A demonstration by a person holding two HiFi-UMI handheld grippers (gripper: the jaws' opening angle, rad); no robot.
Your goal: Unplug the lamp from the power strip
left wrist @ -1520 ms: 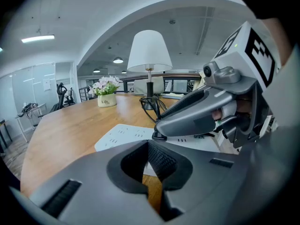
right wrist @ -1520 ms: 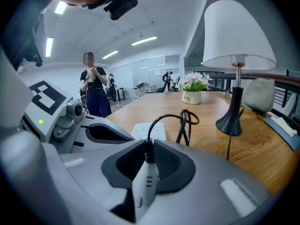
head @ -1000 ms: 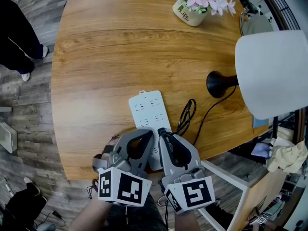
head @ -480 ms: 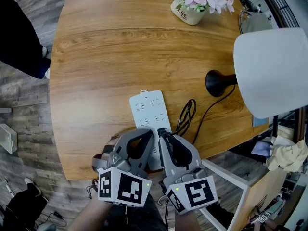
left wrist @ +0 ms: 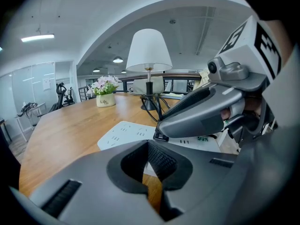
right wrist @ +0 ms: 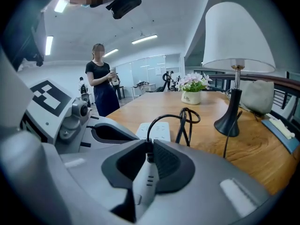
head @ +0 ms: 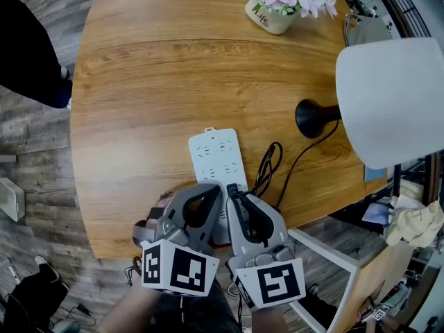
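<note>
A: Where's the power strip [head: 216, 155]?
B: On table [head: 139, 103], just ahead of left gripper [head: 210, 194] & right gripper [head: 232, 193]. Plug [right wrist: 148, 149] btwn right gripper's jaws; cable [head: 266, 171] loops ahead-R.
A: Lamp [head: 388, 99]?
B: Further ahead, R. Flower pot [head: 270, 21] far ahead.

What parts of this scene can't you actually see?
- Socket under the plug: hidden by the right gripper's shut jaws in the right gripper view.
- Near end of the power strip: covered by the right gripper and the left gripper in the head view.
- Lamp shade: cut off by the head view's right edge.
- Whether the left gripper touches the strip: blocked by its own body in the left gripper view.
</note>
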